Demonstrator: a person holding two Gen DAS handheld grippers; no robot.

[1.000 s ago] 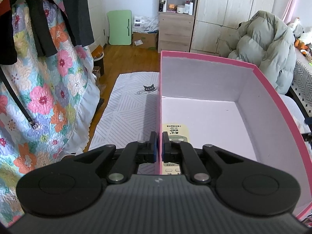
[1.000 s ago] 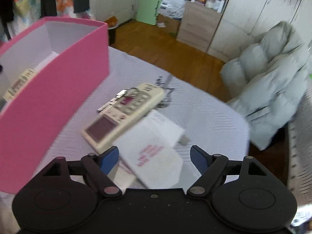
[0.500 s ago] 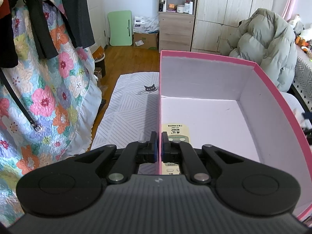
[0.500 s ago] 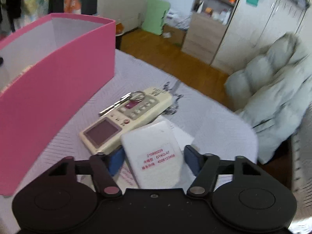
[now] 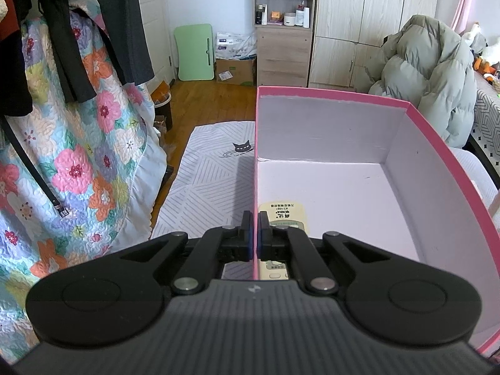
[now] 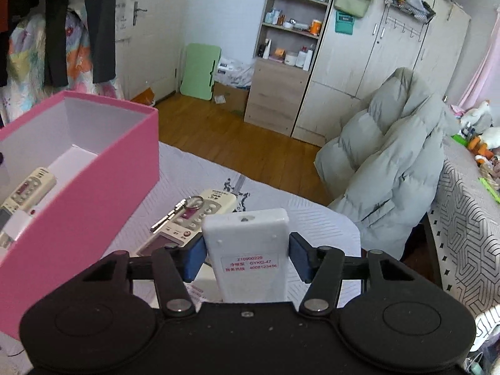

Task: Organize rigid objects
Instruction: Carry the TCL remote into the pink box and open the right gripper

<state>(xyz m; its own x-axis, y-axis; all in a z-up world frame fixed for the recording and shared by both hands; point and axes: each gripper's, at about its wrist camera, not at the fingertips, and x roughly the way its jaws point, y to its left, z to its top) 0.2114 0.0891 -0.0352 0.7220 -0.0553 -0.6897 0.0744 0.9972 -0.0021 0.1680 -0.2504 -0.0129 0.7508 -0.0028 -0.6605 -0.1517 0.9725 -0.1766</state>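
Clamped across its width by the right gripper (image 6: 247, 257), whose jaws have just been closing, the white remote (image 6: 248, 250) is held clear of the table beside the pink box (image 6: 93, 193). Pinched in the shut left gripper (image 5: 253, 234), that box's wall could be clipped and the remote dropped.

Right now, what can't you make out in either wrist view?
- White remote in the right gripper: button face turned away, lower end hidden by the gripper body.
- Beige remote in the pink box: left wrist view, middle hidden by the left gripper.
- Beige remote on the cloth: right wrist view, lower end hidden by the gripper finger.
- Keys: too small to count.
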